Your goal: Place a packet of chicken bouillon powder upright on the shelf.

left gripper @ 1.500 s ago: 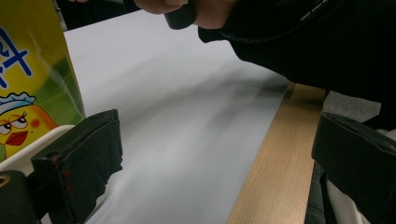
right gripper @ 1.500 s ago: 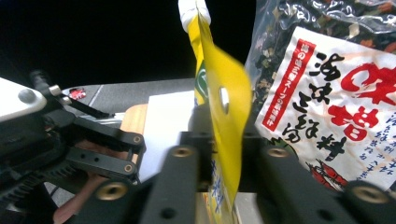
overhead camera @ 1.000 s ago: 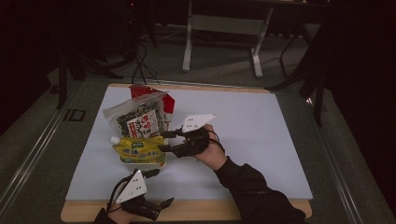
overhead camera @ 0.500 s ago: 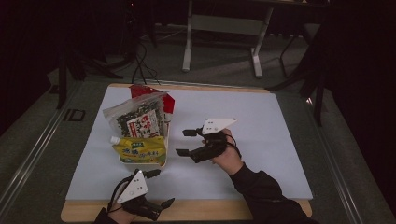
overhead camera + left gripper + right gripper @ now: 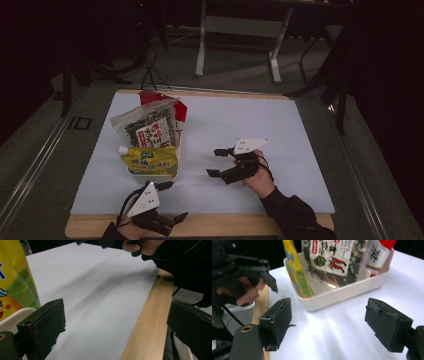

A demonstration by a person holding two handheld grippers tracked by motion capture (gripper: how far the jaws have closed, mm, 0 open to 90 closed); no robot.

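A white tray (image 5: 176, 150) at the mat's left holds a yellow pouch (image 5: 150, 161) standing in front, a seaweed packet (image 5: 147, 129) behind it and a red packet (image 5: 159, 98) at the back. My right gripper (image 5: 215, 163) hovers to the right of the tray, apart from it and pointing at it. Its jaws have just been opening and stand open with nothing between them. The right gripper view looks at the tray (image 5: 337, 293), yellow pouch (image 5: 295, 265) and seaweed packet (image 5: 332, 257). My left gripper (image 5: 175, 201) rests open at the front edge, just in front of the tray.
A pale mat (image 5: 280, 130) covers a wooden tabletop whose bare front edge (image 5: 147, 325) runs beside my left gripper. Beyond the table stand a grey metal frame (image 5: 240, 25) and floor cables (image 5: 150, 75). The mat's right half is bare.
My right gripper has let go of the yellow pouch, opened, and drawn back to the right and toward the person. The pouch stays in the tray. The left gripper has not moved.
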